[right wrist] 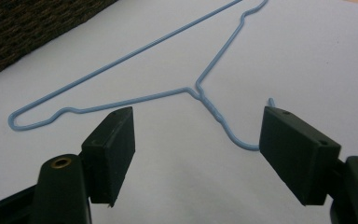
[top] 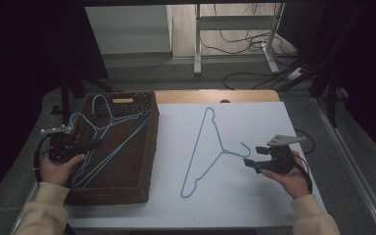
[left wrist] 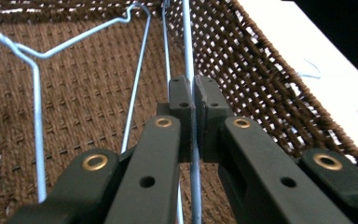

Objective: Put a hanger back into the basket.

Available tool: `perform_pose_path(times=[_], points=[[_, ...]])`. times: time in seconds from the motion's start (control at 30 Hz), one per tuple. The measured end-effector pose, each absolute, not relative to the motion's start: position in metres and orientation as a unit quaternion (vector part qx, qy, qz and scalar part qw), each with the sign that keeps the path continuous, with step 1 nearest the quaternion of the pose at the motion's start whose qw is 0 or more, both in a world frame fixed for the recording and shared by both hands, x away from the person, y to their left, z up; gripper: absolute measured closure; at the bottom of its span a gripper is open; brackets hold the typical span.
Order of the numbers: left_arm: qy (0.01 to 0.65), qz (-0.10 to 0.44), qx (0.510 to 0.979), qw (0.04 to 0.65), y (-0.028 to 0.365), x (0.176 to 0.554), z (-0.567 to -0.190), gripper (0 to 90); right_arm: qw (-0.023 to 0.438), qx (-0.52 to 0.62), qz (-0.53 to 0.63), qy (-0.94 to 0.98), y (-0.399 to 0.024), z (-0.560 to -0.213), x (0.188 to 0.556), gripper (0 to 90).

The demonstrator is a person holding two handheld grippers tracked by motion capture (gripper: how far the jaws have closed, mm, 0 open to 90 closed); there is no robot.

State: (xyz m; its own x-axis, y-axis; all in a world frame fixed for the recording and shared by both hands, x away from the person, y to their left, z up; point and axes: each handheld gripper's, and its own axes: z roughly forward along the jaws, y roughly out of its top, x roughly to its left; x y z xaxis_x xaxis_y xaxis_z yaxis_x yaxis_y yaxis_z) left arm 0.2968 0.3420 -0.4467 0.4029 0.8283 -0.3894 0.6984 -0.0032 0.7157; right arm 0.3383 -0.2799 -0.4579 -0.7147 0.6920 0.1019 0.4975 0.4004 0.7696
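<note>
Inside the brown woven basket point(top: 144, 147), the left tongs point(left wrist: 193, 100) are clenched on the wire of a blue hanger point(left wrist: 189, 42) lying among others. Right of the basket, a second hanger point(top: 203, 152) lies flat on the white counter point(top: 254, 196), the right tongs point(right wrist: 196, 140) released just beside its hook. Best to lift slowly, untangling before clearing the basket wall

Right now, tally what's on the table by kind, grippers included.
Blue wire hangers: 3, namely 1 on the white sheet, at least 2 overlapping in the basket
Brown woven basket: 1
Grippers: 2, left gripper shut on a basket hanger, right gripper open
Total: 6, perhaps more hangers
</note>
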Motion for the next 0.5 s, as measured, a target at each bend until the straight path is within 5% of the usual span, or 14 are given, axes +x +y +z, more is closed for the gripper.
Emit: perform_pose_path(times=[0.13, 0.3, 0.5], points=[[0.567, 0.104, 0.704, 0.414, 0.344, 0.298, -0.451, 82.8, 0.117, 0.357, 0.412, 0.830, -0.280, -0.458, 0.338, 26.9], [0.570, 0.162, 0.708, 0.385, 0.340, 0.293, -0.445, 49.9, 0.117, 0.359, 0.409, 0.831, -0.281, -0.459, 0.338, 26.7], [0.519, 0.167, 0.729, 0.413, 0.318, 0.281, -0.428, 35.1, 0.117, 0.357, 0.408, 0.832, -0.280, -0.459, 0.339, 26.5]])
